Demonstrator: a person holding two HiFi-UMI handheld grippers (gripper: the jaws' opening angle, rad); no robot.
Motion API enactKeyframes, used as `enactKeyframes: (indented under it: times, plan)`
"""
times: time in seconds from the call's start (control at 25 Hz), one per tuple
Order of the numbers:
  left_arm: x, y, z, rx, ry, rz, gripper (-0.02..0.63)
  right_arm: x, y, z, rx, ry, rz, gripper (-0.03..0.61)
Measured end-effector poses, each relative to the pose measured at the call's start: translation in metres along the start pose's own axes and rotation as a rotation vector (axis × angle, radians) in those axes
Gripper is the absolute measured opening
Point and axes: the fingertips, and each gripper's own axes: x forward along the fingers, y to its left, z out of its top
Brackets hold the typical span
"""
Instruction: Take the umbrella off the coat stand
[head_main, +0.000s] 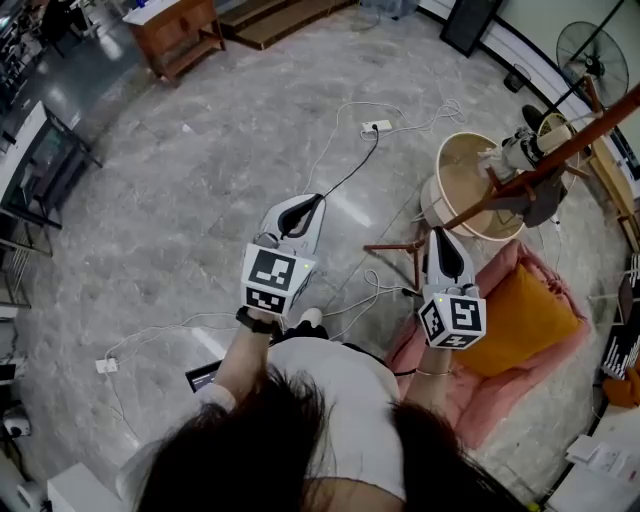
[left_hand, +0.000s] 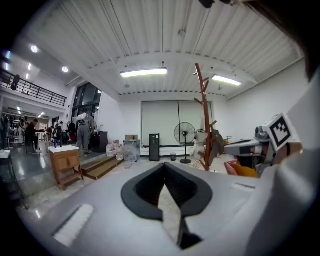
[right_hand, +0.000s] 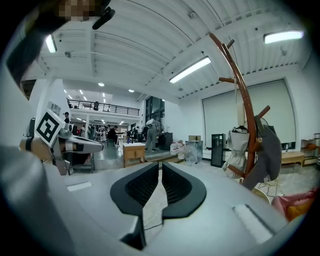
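The brown wooden coat stand (head_main: 560, 150) stands at the right, ahead of my right gripper (head_main: 437, 232). In the right gripper view the stand (right_hand: 243, 105) carries a pale bundle (right_hand: 237, 147) and a grey bag-like thing (right_hand: 267, 150); I cannot tell which is the umbrella. Both hang well beyond the jaws. My right gripper (right_hand: 160, 165) is shut and holds nothing. Further left, my left gripper (head_main: 318, 200) points over bare floor, far from the stand (left_hand: 203, 115). Its jaws (left_hand: 163, 167) meet at the tips with nothing between them.
A round cream basket (head_main: 465, 185) sits at the stand's foot. A pink mat (head_main: 500, 395) with an orange cushion (head_main: 520, 320) lies to the right. A power strip (head_main: 378, 126) and cables cross the floor. A fan (head_main: 590, 45) and a wooden table (head_main: 175, 30) stand further off.
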Motion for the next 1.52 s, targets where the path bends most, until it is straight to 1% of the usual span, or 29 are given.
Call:
enactKeyframes:
  times: [0.24,0.6,0.72,0.92,1.04,1.12,1.28,1.52]
  plan:
    - [0.003,0.028,-0.002,0.008,-0.006,-0.010,0.058,0.029,0.020,0.005,-0.021,-0.008,0.013,0.006]
    - [0.006,0.069,-0.013,-0.006,0.006,0.017,0.058,0.066,0.044,0.005,-0.038,-0.007,0.041,0.011]
    - [0.017,0.081,-0.019,-0.018,0.009,0.018,0.058,0.085,0.045,0.004,-0.047,-0.001,0.056,0.038]
    - [0.058,0.109,-0.022,-0.025,0.011,0.030,0.058,0.129,0.031,0.004,-0.052,0.000,0.068,0.077]
    - [0.091,0.122,-0.013,-0.015,0.005,0.015,0.058,0.161,0.012,0.004,-0.048,0.003,0.057,0.081]
    - [0.112,0.135,-0.007,-0.010,0.006,0.010,0.058,0.185,0.003,0.006,-0.041,0.010,0.051,0.103]
    - [0.157,0.161,0.009,-0.003,0.008,0.018,0.058,0.232,-0.017,0.018,-0.036,0.012,0.058,0.118]
    - [0.212,0.193,0.028,-0.005,-0.012,0.007,0.058,0.291,-0.040,0.034,-0.033,0.003,0.054,0.141]
